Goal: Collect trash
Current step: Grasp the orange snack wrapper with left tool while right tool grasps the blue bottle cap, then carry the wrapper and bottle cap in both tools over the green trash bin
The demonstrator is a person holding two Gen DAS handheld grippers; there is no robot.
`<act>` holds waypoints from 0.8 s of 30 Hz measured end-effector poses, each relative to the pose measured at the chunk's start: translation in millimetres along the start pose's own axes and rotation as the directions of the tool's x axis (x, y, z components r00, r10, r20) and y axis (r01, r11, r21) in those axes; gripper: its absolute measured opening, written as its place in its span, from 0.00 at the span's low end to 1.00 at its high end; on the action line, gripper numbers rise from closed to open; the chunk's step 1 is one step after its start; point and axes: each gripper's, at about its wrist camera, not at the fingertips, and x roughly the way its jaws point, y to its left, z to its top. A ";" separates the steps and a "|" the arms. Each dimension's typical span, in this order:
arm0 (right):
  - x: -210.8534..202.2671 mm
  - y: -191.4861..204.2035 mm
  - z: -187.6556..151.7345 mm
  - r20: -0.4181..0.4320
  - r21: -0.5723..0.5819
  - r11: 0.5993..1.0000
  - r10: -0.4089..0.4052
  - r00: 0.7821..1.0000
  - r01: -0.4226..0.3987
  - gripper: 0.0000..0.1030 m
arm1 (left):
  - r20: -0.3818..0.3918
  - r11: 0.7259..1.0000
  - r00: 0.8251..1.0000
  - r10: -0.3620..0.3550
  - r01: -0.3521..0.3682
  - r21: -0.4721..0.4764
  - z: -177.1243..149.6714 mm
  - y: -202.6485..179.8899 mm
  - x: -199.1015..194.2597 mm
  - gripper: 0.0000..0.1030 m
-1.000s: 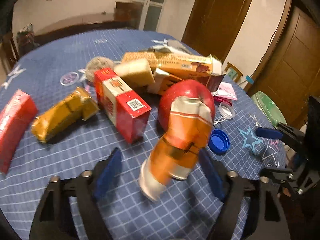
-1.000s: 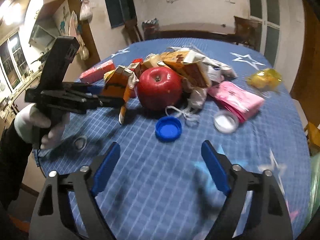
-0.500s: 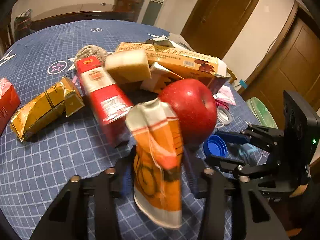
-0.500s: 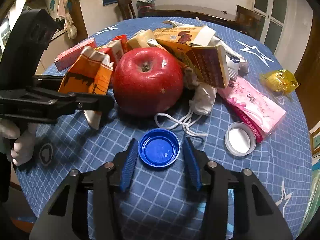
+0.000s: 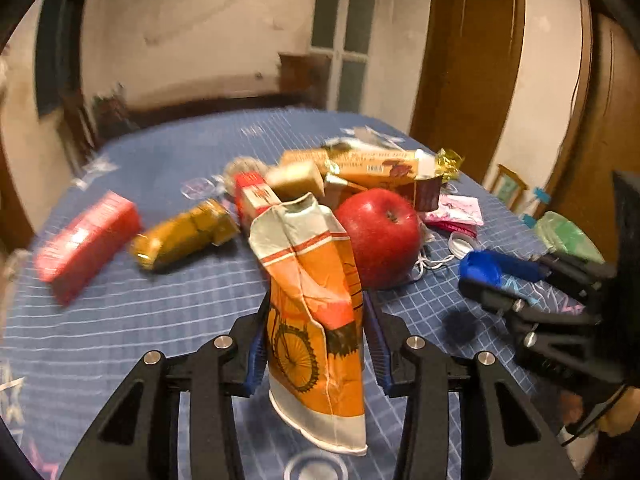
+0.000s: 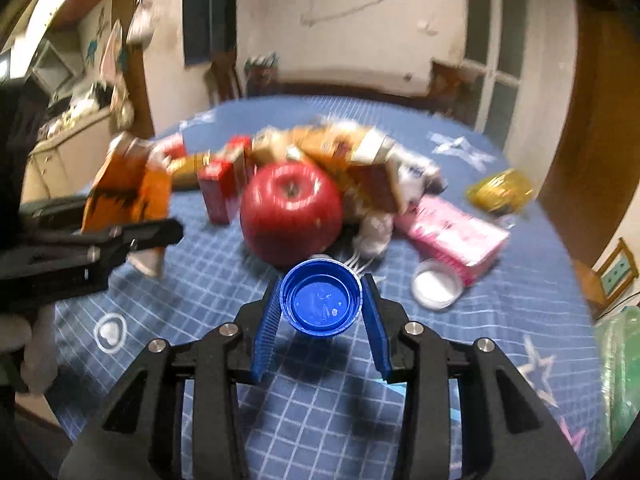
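— What have you got in your left gripper (image 5: 316,344)?

— A crumpled orange paper cup with a bicycle print (image 5: 314,320). My two blue pads are pressed against its sides, and it stands upright between them, lifted off the blue checked tablecloth (image 5: 120,320).

— And the right gripper (image 6: 320,312)?

— It is clamped on a round blue plastic bottle cap (image 6: 321,300), open side facing my camera, raised above the cloth with its shadow below.

— Where is the rest of the rubbish?

— Heaped mid-table behind a big red apple (image 6: 291,210): a red carton (image 5: 256,196), a long orange box (image 5: 352,164), and a pink packet (image 6: 452,232) to the right. A white round lid (image 6: 436,284) lies just beside the pink packet. A gold foil wrapper (image 5: 184,232) and another red box (image 5: 86,236) lie apart on the left side.

— Anything near the far edge?

— A yellow crinkled wrapper (image 6: 500,190), though motion blur keeps me from telling what it is exactly.
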 end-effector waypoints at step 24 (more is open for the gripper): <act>-152.8 15.0 -12.0 0.375 0.066 0.994 -0.110 0.920 0.092 0.37 | 0.322 0.994 0.941 0.106 -0.091 -0.061 -36.8 -70.8 -192.5 0.43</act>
